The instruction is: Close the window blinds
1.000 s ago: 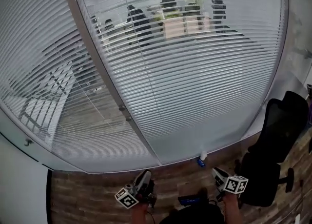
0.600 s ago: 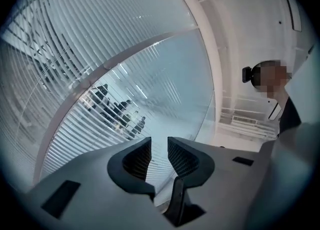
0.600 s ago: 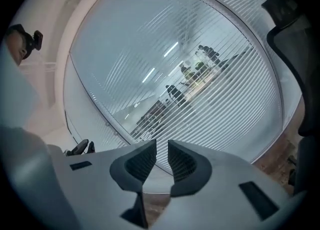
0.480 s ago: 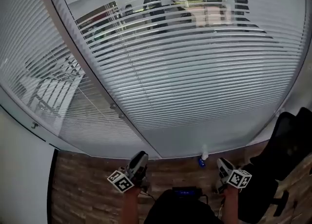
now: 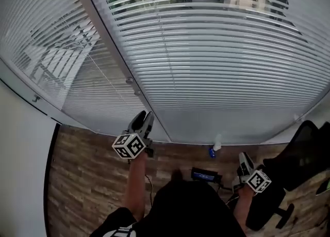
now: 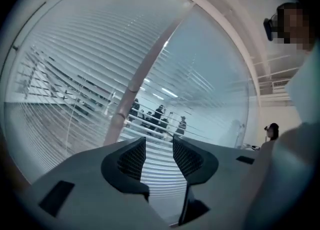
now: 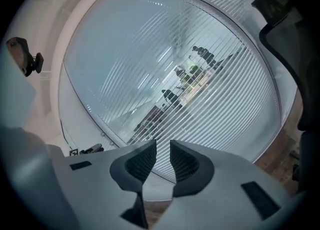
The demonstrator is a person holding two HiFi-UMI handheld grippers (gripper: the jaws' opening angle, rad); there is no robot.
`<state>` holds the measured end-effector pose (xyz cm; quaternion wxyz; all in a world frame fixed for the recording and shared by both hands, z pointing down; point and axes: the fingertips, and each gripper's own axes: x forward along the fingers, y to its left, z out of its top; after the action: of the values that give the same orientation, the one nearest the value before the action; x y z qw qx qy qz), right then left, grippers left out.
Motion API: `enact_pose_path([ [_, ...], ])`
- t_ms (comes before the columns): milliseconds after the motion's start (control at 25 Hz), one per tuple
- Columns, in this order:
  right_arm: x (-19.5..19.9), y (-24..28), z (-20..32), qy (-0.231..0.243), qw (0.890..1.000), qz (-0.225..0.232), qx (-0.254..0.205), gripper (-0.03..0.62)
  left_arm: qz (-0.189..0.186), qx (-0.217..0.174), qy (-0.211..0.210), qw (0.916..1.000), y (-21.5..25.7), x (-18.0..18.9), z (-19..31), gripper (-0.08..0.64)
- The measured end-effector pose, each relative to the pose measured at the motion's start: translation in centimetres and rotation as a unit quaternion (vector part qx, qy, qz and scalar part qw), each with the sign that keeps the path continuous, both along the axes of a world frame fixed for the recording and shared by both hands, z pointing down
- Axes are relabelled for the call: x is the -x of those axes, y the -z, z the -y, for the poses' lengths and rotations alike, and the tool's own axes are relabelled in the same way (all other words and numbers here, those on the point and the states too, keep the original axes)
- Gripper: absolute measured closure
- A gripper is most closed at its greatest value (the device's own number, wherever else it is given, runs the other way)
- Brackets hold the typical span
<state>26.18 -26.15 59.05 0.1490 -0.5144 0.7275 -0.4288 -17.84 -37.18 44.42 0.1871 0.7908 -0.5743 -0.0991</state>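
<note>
Left gripper (image 5: 145,119) is held up near the blinds (image 5: 221,70); its jaws have just been opening, nothing between them. Right gripper (image 5: 243,158) sits lower, jaws apart, empty. Blinds hang directly ahead, slats partly open.

No text, label, brand, number or sign can be read anywhere.
</note>
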Motion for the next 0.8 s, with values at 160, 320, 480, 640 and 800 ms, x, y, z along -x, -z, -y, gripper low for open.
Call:
enact_pose_path([
  [160,1.3,-0.1,0.6,-0.002,1.000,-0.017,0.005,0.517,0.017,0.018,0.081,0.9964,-0.8,5.3,3.6,0.394],
  [320,1.4,-0.1,0.6,0.001,1.000,-0.023,-0.003,0.517,0.027,0.014,0.122,0.9920,-2.1,7.0,5.4,0.394],
  [480,1.9,0.1,0.7,-0.002,0.999,-0.039,0.005,0.517,0.041,0.007,0.124,0.9914,-2.0,7.1,7.2,0.394],
  [640,1.6,-0.1,0.5,-0.002,0.999,-0.038,0.000,0.517,0.061,0.015,0.125,0.9902,-2.3,6.2,7.9,0.396],
  [800,1.4,-0.3,0.3,-0.004,0.999,-0.051,0.003,0.517,0.092,0.018,0.138,0.9859,-2.7,6.5,8.0,0.420],
])
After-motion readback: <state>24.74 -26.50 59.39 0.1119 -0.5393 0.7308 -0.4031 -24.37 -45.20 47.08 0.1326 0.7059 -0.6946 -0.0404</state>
